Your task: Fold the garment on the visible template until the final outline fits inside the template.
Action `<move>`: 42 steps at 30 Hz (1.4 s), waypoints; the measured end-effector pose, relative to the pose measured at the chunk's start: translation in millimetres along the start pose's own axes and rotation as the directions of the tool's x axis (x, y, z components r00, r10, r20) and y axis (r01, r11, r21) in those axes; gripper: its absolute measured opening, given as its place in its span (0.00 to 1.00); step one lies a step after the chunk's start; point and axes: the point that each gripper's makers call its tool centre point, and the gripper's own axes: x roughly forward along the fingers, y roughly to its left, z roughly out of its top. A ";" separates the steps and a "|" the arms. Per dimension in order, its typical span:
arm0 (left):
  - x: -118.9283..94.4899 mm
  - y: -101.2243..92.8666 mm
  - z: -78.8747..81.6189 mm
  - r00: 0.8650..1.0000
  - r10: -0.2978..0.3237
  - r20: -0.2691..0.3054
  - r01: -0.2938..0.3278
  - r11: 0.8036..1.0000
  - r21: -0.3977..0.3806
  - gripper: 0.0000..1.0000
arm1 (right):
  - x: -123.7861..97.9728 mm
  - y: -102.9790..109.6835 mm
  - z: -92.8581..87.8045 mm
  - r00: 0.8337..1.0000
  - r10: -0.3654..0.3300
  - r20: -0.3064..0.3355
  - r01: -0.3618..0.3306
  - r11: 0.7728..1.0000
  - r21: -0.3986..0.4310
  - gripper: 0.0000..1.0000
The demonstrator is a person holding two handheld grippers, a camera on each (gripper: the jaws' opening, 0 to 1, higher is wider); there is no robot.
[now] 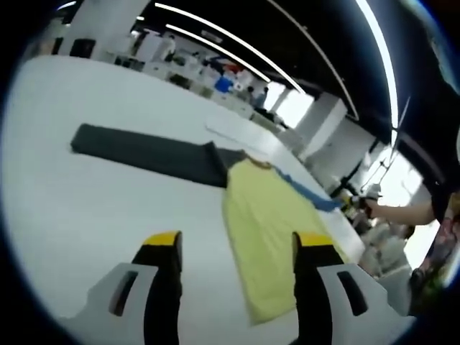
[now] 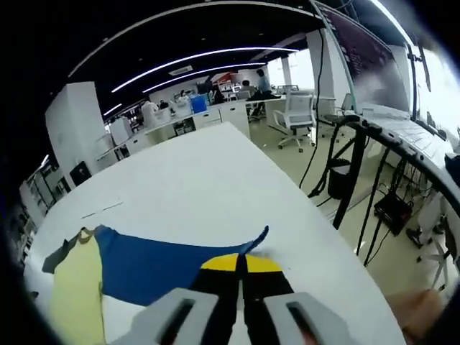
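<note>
Both grippers differ: the left gripper (image 1: pixel 236 251) hangs released above the yellow garment (image 1: pixel 269 237), the right gripper (image 2: pixel 241 264) clenched on its blue sleeve (image 2: pixel 162 267). Pulling that sleeve away (towards the counter (image 2: pixel 215 172) edge beside it) could drag the garment off the dark template (image 1: pixel 147 152).

A white office chair (image 2: pixel 296 115) stands beyond the far end of the white desk (image 2: pixel 208 172). Black cables (image 2: pixel 338 172) hang beside the desk's right edge. Far off, people sit at workstations; a blue object (image 2: pixel 198 104), perhaps a bin, sits there. Long ceiling light strips (image 1: pixel 230 39) run overhead.
</note>
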 end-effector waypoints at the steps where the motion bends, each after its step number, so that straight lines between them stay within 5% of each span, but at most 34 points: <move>1: 0.4 -1.2 1.5 1.000 -0.006 0.009 0.006 1.000 -0.003 0.58 | 0.0 6.7 4.3 1.000 0.019 0.010 -0.019 1.000 -0.006 0.00; 8: 0.4 -3.0 6.6 0.999 -0.020 0.037 0.021 1.000 -0.015 0.57 | -0.5 57.2 25.8 0.990 0.136 0.042 -0.134 0.990 -0.053 0.00; 18: -1.6 -15.5 10.9 0.997 -0.062 0.053 0.060 0.998 0.036 0.57 | 1.7 148.0 46.7 0.951 0.306 0.044 -0.299 0.946 -0.126 0.00; 24: -7.2 -29.2 28.6 0.990 -0.089 0.105 0.084 0.995 0.050 0.59 | 5.0 199.2 46.2 0.919 0.393 0.024 -0.385 0.910 -0.153 0.00; 34: -14.1 -27.7 30.5 0.988 -0.086 0.125 0.080 0.995 0.054 0.59 | 3.4 289.9 34.6 0.847 0.532 -0.014 -0.525 0.832 -0.181 0.00; 42: -18.4 -29.1 39.7 0.985 -0.081 0.153 0.075 0.996 0.050 0.57 | -2.6 358.1 29.7 0.766 0.642 -0.018 -0.639 0.759 -0.126 0.00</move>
